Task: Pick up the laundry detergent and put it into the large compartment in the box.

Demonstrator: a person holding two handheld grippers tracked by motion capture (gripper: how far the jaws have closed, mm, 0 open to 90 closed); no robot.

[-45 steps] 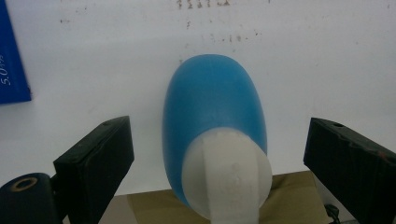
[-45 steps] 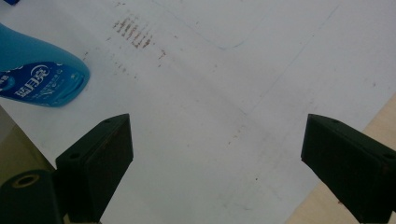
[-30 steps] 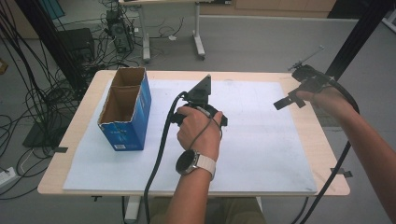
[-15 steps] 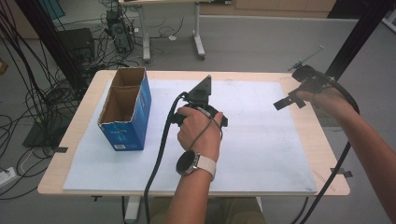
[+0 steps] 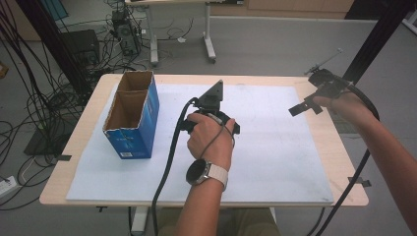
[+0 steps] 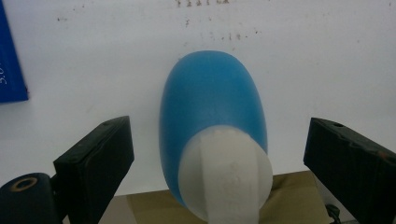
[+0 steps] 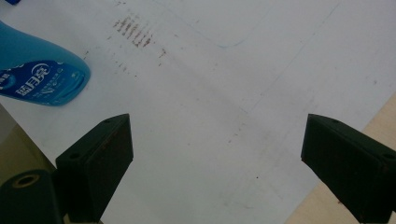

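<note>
A blue bottle (image 6: 212, 102) with a white cap (image 6: 226, 175) lies on the white sheet (image 6: 303, 60), cap end toward the camera. My left gripper (image 6: 219, 135) is open, one jaw on each side of the bottle, neither touching it. In the high view the left gripper (image 5: 212, 101) sits at the middle of the table under a hand with a wristwatch. My right gripper (image 7: 217, 135) is open with nothing between its jaws, above the sheet. The bottle's base (image 7: 42, 70), with a printed label, lies to its upper left. In the high view the right gripper (image 5: 306, 106) hovers near the table's right edge.
An open-topped blue cardboard box (image 5: 130, 115) stands on the left of the white sheet (image 5: 275, 157); its side (image 6: 9, 60) is at the left of the left gripper view. The wooden table edge (image 7: 327, 205) is near the right gripper. Cables and desks lie on the floor behind.
</note>
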